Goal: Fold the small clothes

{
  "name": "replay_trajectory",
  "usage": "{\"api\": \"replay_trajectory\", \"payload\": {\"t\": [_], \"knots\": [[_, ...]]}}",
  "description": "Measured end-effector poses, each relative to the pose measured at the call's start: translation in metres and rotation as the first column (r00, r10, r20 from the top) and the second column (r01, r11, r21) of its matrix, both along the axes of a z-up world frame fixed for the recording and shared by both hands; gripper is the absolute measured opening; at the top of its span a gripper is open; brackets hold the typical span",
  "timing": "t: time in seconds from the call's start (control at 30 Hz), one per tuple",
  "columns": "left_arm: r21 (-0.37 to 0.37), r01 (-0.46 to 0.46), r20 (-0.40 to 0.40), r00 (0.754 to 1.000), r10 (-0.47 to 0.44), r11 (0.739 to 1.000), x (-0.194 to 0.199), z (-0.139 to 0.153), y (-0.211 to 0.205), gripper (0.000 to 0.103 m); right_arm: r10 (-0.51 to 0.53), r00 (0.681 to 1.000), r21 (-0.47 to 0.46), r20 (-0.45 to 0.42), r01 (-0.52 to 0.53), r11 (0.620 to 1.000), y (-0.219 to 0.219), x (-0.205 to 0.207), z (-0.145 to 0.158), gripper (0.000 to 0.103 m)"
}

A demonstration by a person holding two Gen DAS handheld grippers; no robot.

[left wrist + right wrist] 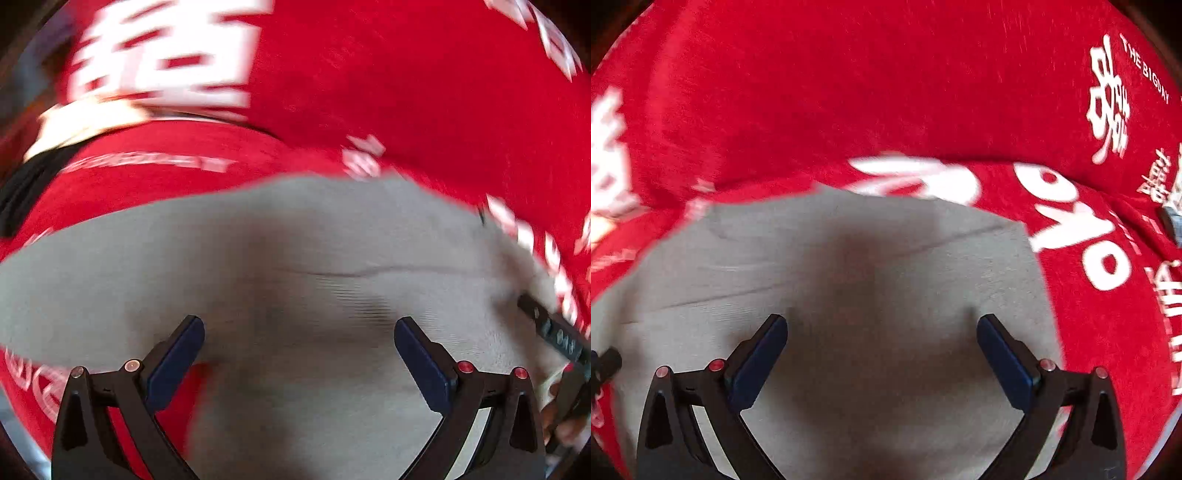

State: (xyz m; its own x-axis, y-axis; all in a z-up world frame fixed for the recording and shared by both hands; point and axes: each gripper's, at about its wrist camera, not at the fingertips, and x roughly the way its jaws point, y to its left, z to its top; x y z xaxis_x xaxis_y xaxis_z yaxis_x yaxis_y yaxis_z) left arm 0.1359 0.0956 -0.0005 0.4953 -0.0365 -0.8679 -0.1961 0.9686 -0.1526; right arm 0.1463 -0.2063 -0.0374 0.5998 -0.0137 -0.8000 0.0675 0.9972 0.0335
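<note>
- surface: red cloth [886, 92] with white printed characters and latin lettering, spread under everything; reads "the bigday" at upper right of the right wrist view.
- same red cloth [424, 92] in the left wrist view, heavily motion-blurred; large white print at upper left.
- whether a desk or other support lies beneath: cannot tell. room beyond the cloth: only dark margins at the lens edge.
- task item: grey garment [295, 258] lying flat on the red cloth, directly ahead of and beneath the left gripper [299, 339]; faint crease line across its middle.
- same grey garment [849, 266] in the right wrist view, ahead of and beneath the right gripper [882, 338]; straight seam lines running diagonally; far edge bordered by red cloth.
- left gripper: jaws spread wide, blue pads well apart, nothing between them; pointed down at the grey fabric.
- right gripper: jaws spread wide, blue pads well apart, nothing held; shadow cast on the garment between the fingers.
- contact between fingertips and fabric: cannot tell in either view.
- dark tool body [554, 332] at the right edge of the left wrist view, with part of a hand [561, 424] below it.
</note>
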Motion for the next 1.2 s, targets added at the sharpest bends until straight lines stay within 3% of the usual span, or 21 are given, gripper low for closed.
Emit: {"api": "replay_trajectory", "payload": {"t": [0.07, 0.13, 0.17, 0.2, 0.23, 0.27, 0.33, 0.4, 0.43, 0.47, 0.5, 0.57, 0.63, 0.67, 0.7, 0.73, 0.77, 0.8, 0.93, 1.07, 1.2], "knots": [[-0.032, -0.133, 0.046, 0.990, 0.135, 0.991, -0.032, 0.009, 0.053, 0.103, 0.053, 0.998, 0.027, 0.038, -0.054, 0.998, 0.017, -0.023, 0.002, 0.103], [-0.028, -0.293, 0.062, 0.954, 0.295, 0.956, -0.060, 0.010, 0.104, 0.103, 0.097, 0.994, 0.042, 0.051, -0.099, 0.994, 0.034, -0.042, -0.001, 0.103], [-0.024, -0.409, 0.063, 0.910, 0.410, 0.912, -0.081, 0.008, 0.142, 0.103, 0.108, 0.993, 0.040, 0.051, -0.110, 0.993, 0.041, -0.048, -0.004, 0.103], [-0.021, -0.467, 0.054, 0.882, 0.467, 0.884, -0.091, 0.006, 0.161, 0.103, 0.118, 0.992, 0.034, 0.051, -0.120, 0.992, 0.046, -0.053, -0.005, 0.103], [-0.032, -0.545, 0.046, 0.837, 0.546, 0.838, -0.105, 0.002, 0.188, 0.103, 0.137, 0.989, 0.020, 0.052, -0.138, 0.990, 0.054, -0.060, -0.007, 0.103], [-0.066, -0.631, 0.045, 0.772, 0.634, 0.773, -0.126, -0.002, 0.222, 0.103, 0.150, 0.988, 0.011, 0.048, -0.150, 0.989, 0.058, -0.058, -0.006, 0.103], [-0.116, -0.705, 0.036, 0.701, 0.712, 0.700, -0.147, -0.011, 0.255, 0.103, 0.173, 0.984, -0.001, 0.046, -0.173, 0.985, 0.068, -0.057, -0.008, 0.103], [-0.194, -0.744, -0.008, 0.652, 0.758, 0.639, -0.156, -0.028, 0.291, 0.103, 0.193, 0.980, -0.011, 0.046, -0.193, 0.981, 0.077, -0.058, -0.008, 0.103], [-0.223, -0.750, -0.031, 0.644, 0.764, 0.623, -0.155, -0.036, 0.303, 0.103, 0.202, 0.978, -0.022, 0.046, -0.201, 0.979, 0.081, -0.060, -0.007, 0.103], [-0.202, -0.762, -0.007, 0.629, 0.777, 0.615, -0.151, -0.035, 0.309, 0.103, 0.208, 0.977, -0.031, 0.047, -0.207, 0.978, 0.085, -0.061, -0.006, 0.103], [-0.195, -0.753, 0.024, 0.637, 0.770, 0.629, -0.144, -0.030, 0.314, 0.103, 0.216, 0.975, -0.043, 0.050, -0.214, 0.976, 0.088, -0.063, -0.004, 0.103], [-0.234, -0.706, 0.029, 0.683, 0.730, 0.669, -0.129, -0.026, 0.324, 0.103, 0.235, 0.970, -0.082, 0.065, -0.230, 0.970, 0.096, -0.068, 0.004, 0.103], [-0.230, -0.678, 0.034, 0.711, 0.702, 0.698, -0.112, -0.022, 0.328, 0.097, 0.249, 0.965, -0.105, 0.078, -0.240, 0.965, 0.102, -0.070, 0.010, 0.103], [-0.182, -0.680, 0.029, 0.718, 0.695, 0.710, -0.101, -0.021, 0.327, 0.084, 0.257, 0.963, -0.111, 0.082, -0.247, 0.963, 0.106, -0.070, 0.015, 0.103], [-0.149, -0.686, 0.030, 0.717, 0.697, 0.712, -0.095, -0.019, 0.327, 0.061, 0.266, 0.960, -0.114, 0.084, -0.256, 0.960, 0.111, -0.068, 0.018, 0.103], [-0.131, -0.679, 0.039, 0.724, 0.688, 0.722, -0.091, -0.018, 0.326, 0.045, 0.275, 0.958, -0.117, 0.086, -0.264, 0.957, 0.117, -0.066, 0.022, 0.103], [-0.154, -0.651, 0.036, 0.748, 0.663, 0.743, -0.087, -0.018, 0.326, 0.017, 0.284, 0.955, -0.118, 0.087, -0.273, 0.955, 0.122, -0.063, 0.025, 0.103], [-0.180, -0.638, 0.019, 0.759, 0.651, 0.749, -0.084, -0.018, 0.326, 0.013, 0.290, 0.953, -0.117, 0.088, -0.280, 0.953, 0.128, -0.060, 0.027, 0.103], [-0.257, -0.640, 0.041, 0.741, 0.670, 0.724, -0.098, -0.016, 0.337, 0.012, 0.346, 0.936, -0.124, 0.061, -0.337, 0.933, 0.170, -0.037, 0.030, 0.103], [-0.319, -0.634, 0.071, 0.725, 0.685, 0.704, -0.121, -0.011, 0.346, 0.006, 0.408, 0.913, -0.181, -0.005, -0.402, 0.897, 0.227, -0.013, 0.013, 0.103], [-0.302, -0.607, 0.098, 0.747, 0.658, 0.735, -0.126, -0.005, 0.341, 0.006, 0.398, 0.910, -0.264, -0.113, -0.414, 0.871, 0.281, 0.011, -0.021, 0.103]]}}
